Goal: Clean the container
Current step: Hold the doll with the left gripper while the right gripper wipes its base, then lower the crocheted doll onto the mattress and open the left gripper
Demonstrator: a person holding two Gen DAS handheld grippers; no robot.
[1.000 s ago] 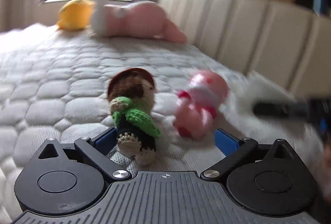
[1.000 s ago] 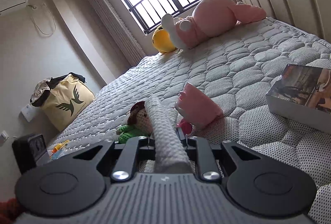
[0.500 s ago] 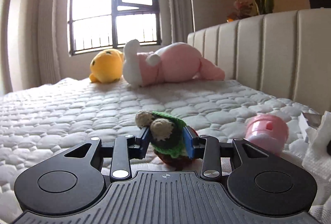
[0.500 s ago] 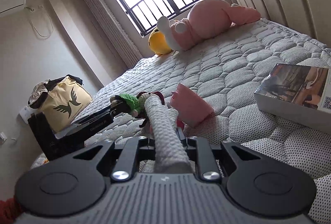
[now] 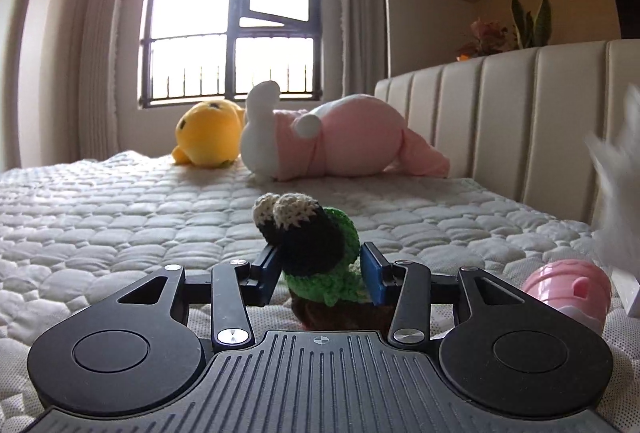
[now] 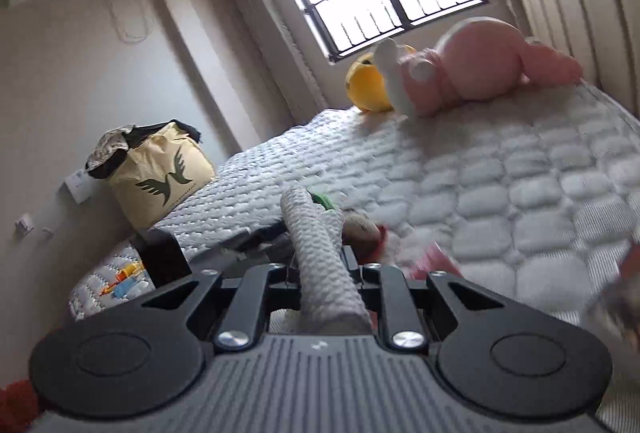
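Note:
My left gripper (image 5: 320,269) is shut on a crocheted doll (image 5: 316,245) with a green scarf, held upside down just above the quilted mattress (image 5: 120,225). A pink plastic container (image 5: 568,289) lies on its side at the lower right of the left wrist view. My right gripper (image 6: 320,265) is shut on a rolled grey-white cloth (image 6: 320,253). Past the cloth, the doll (image 6: 360,229) and a blurred pink shape, the container (image 6: 432,265), show low on the mattress. The cloth also appears as a white blur (image 5: 620,173) at the right edge of the left wrist view.
A yellow plush (image 5: 208,137) and a big pink-and-white plush (image 5: 336,137) lie by the window at the far end of the bed. A padded headboard (image 5: 520,105) runs along the right. A beige bag (image 6: 160,173) stands beside the bed, with small toys (image 6: 124,277) near the corner.
My left gripper closed on the doll and lifted it, tipping it upside down. My right gripper with the cloth swung left and down towards the container; the book left its view.

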